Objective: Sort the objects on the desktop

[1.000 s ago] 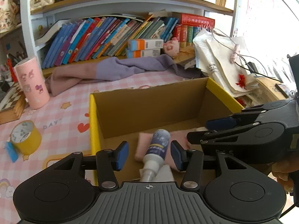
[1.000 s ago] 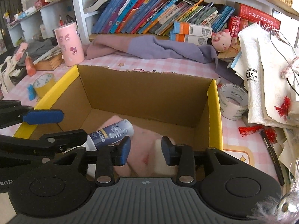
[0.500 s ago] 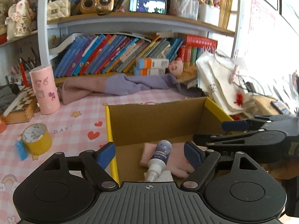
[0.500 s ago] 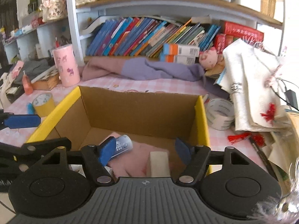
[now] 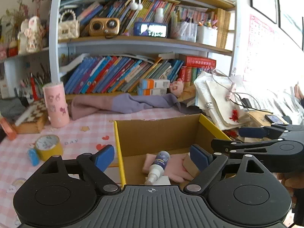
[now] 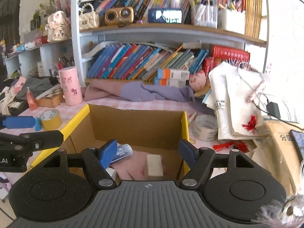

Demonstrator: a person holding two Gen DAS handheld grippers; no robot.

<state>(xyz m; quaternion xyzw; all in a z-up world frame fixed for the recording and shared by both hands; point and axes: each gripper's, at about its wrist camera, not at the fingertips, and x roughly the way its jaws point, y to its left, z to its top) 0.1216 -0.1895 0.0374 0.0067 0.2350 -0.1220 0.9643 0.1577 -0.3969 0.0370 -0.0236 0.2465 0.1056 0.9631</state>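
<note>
The spray bottle [image 5: 159, 163] lies on its side inside the cardboard box [image 5: 157, 133], on top of a pink cloth [image 5: 176, 169] that covers part of the box floor. A pale block [image 6: 154, 165] sits on the same cloth, toward the box's right wall. A small white box [image 6: 112, 172] lies by the bottle's nozzle end, near the front.

Your left gripper [image 5: 152, 156] has jaws wide apart w/ nothing between the blue pads; they've just been opening. It hangs over the box's near-left corner, 1 pad outside the yellow rim, the other above the cloth. Your right gripper [image 6: 149, 151] is also apart and empty, jaws just been opening, w/ the block and bottle below the gap but not touched. In the left view the right gripper shows at the box's right side.

Outside the box: a yellow tape roll [image 5: 48, 147] on the pink checked desk [image 5: 87, 125] at left, a pink cup [image 5: 56, 104] behind it, a clear tape roll [image 6: 205, 126] just right of the box. A purple-pink garment [image 6: 140, 93] lies behind the box below the bookshelf [image 6: 144, 62].
</note>
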